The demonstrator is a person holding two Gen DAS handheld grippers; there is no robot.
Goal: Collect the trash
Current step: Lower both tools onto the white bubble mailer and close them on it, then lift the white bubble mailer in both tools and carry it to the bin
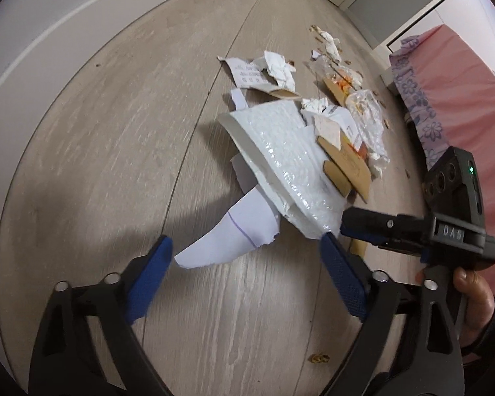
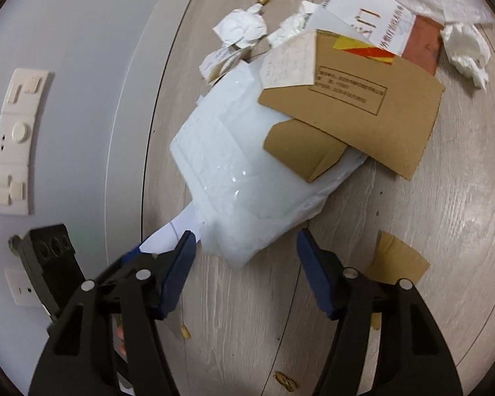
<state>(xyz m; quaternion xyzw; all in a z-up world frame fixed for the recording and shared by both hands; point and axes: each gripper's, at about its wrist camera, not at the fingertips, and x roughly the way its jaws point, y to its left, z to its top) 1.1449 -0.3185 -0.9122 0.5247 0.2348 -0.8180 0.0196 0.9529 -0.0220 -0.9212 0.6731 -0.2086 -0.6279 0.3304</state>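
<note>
- The step in hand looks like a 2-claw pickup of the white bubble mailer (image 1: 280, 161), which lies flat on the wood-look floor (image 1: 122, 138) at the near end of the litter, not far from the white wall (image 2: 66, 66).
- The left claw (image 1: 247, 257) stands spread, its blue pads either side of the curled white paper sheet (image 1: 234, 234) that pokes from under the mailer; nothing is pinched yet.
- The right claw (image 2: 246, 247) is part-way spread, and the mailer's near corner sits between its pads without being pressed, as far as the blurred frame shows.
- To do it well, I would slide 1 pad of the right claw low along the floor under that corner before squeezing, since the plastic is slick and limp and will probably sag once lifted.
- The left claw should take the paper and the mailer's edge together, or the sheet may slip out and stay behind.
- 2 brown cardboard pieces (image 2: 353, 122) and a printed slip (image 2: 290, 62) rest on the mailer's far end; lifting slowly and level would keep them aboard, while a tilt would likely shed them.
- The mailer looks glossy, quilted and slightly puffed, with a folded open end.
- Beyond it lie crumpled tissues (image 2: 241, 29), torn printed paper (image 1: 247, 72) and clear plastic wrap (image 1: 369, 115); a few peanut shells (image 2: 284, 381) dot the floor.
</note>
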